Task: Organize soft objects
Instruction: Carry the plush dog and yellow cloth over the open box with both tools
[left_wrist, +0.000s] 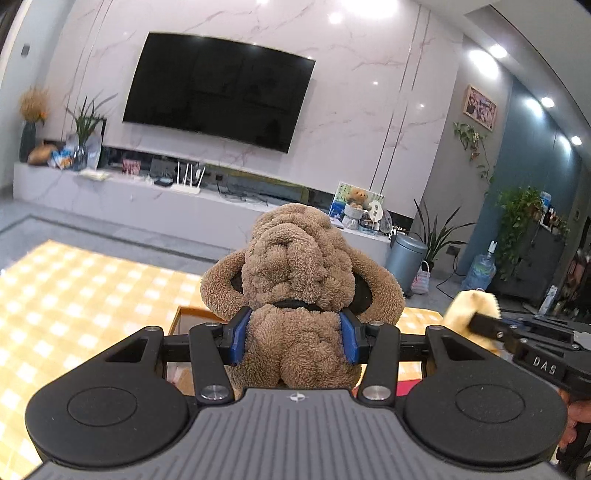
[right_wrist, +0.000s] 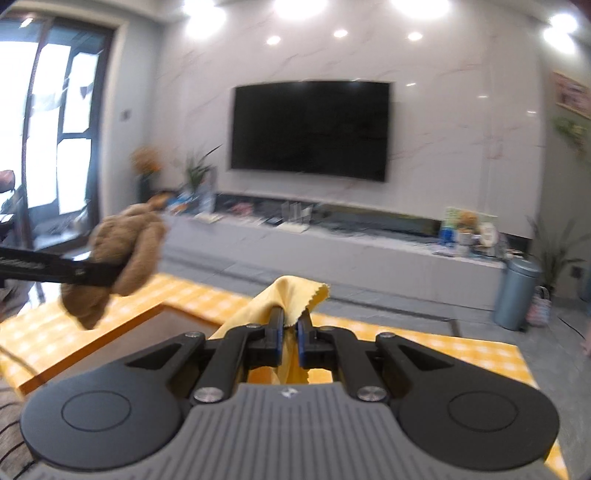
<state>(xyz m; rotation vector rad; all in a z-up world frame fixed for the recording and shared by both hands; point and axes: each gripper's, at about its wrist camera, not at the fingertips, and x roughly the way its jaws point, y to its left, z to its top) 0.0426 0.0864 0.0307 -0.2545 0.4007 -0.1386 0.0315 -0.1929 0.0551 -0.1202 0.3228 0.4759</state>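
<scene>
Partly hidden behind the left gripper (left_wrist: 293, 338), the plush toy's (left_wrist: 295, 269) face cannot be seen.

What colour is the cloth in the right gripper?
Yellow cloth, pinched in the right gripper; clearest in the right wrist view.

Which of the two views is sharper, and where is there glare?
Left wrist view: sharp on the plush toy in the left gripper. Right wrist view: motion-blurred, ceiling lights blown out, window overexposed; yellow cloth fairly clear.
</scene>
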